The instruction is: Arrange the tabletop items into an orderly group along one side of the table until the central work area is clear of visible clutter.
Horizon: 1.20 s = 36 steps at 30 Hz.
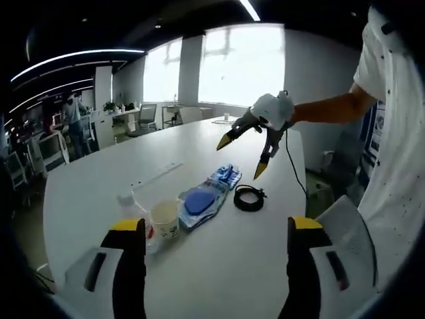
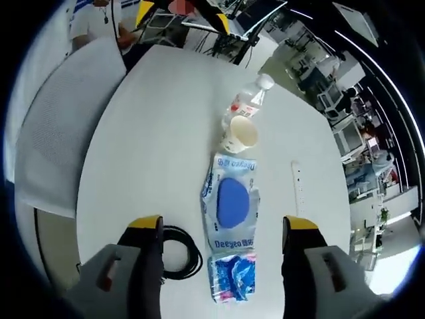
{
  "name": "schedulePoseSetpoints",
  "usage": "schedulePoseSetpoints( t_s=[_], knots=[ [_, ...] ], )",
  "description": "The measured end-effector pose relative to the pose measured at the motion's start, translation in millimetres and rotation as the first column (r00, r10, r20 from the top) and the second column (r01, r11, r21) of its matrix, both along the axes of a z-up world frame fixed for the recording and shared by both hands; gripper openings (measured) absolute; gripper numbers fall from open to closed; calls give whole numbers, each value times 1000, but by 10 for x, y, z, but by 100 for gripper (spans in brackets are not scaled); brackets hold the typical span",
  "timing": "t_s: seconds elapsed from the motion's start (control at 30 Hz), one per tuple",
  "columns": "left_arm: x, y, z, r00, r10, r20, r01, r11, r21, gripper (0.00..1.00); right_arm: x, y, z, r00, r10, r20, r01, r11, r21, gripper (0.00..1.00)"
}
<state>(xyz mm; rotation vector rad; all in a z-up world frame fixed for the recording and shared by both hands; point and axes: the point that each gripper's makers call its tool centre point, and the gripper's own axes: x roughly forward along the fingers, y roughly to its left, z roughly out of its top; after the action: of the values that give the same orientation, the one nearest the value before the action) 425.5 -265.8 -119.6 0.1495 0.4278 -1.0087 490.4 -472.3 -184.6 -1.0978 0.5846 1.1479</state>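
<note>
In the left gripper view we see our left gripper spread empty before the cup, wipes pack and cable coil, with the right gripper spread above; the right gripper view adds a bottle lying beyond the cup on the white table.

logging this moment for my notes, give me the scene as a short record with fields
surface: white table
items: water bottle lying down, paper cup, blue wipes pack, coiled black cable
layout: bottle, cup and pack in a line; cable beside the pack
left gripper: open, holding nothing, facing the items
right gripper: open, holding nothing, above the pack and cable
table edge: chair
</note>
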Motion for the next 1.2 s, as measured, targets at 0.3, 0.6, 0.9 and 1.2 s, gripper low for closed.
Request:
schedulePoseSetpoints(
  t_s=[0.3,0.6,0.9,1.2],
  knots=[
    [-75,-153,35,1000,-5,11,5,1000,19,93,-237,-396,80,995,-101,1,101,993,58,74],
    [-139,-297,49,1000,-6,26,5,999,39,95,-461,-738,147,983,-183,-9,183,977,113,75],
    [-210,-456,31,1000,-6,29,4,998,61,97,-692,-996,201,963,-267,-45,270,942,199,78],
    [-305,-545,-16,1000,16,20,-17,998,66,97,-966,-1173,93,931,-345,-115,364,891,272,83]
  ],
)
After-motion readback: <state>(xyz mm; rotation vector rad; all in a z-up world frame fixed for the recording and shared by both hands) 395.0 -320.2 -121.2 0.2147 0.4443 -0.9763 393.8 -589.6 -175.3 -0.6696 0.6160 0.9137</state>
